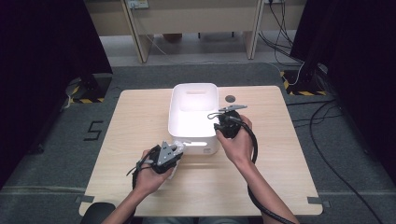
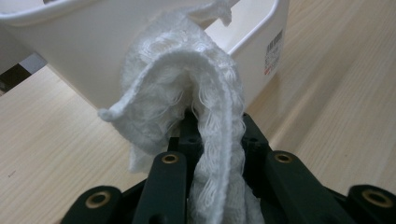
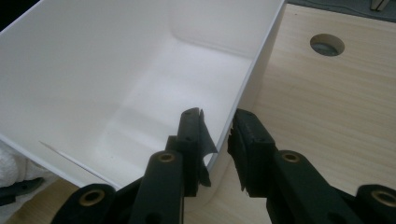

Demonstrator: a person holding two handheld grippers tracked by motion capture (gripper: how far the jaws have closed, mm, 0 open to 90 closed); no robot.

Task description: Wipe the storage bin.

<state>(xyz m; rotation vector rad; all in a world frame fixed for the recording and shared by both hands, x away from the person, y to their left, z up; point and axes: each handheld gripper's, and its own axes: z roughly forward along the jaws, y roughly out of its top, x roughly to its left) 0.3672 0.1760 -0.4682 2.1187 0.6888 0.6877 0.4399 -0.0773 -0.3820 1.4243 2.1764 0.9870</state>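
One fluffy looped white cloth (image 2: pixel 187 93) hangs beside the smooth rectangular plastic bin (image 3: pixel 140 70).

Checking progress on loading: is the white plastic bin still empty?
Empty: the white plastic bin's bare floor shows, and the white knitted cloth hangs outside in the left tongs.

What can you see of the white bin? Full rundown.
White bin: rectangular glossy plastic tub with rounded corners, a handle slot in the end wall and a barcode label on one outer side. It stands upright on the wooden table, inside bare. The right claw straddles its side wall; the left claw holds a white knit cloth near its rim.
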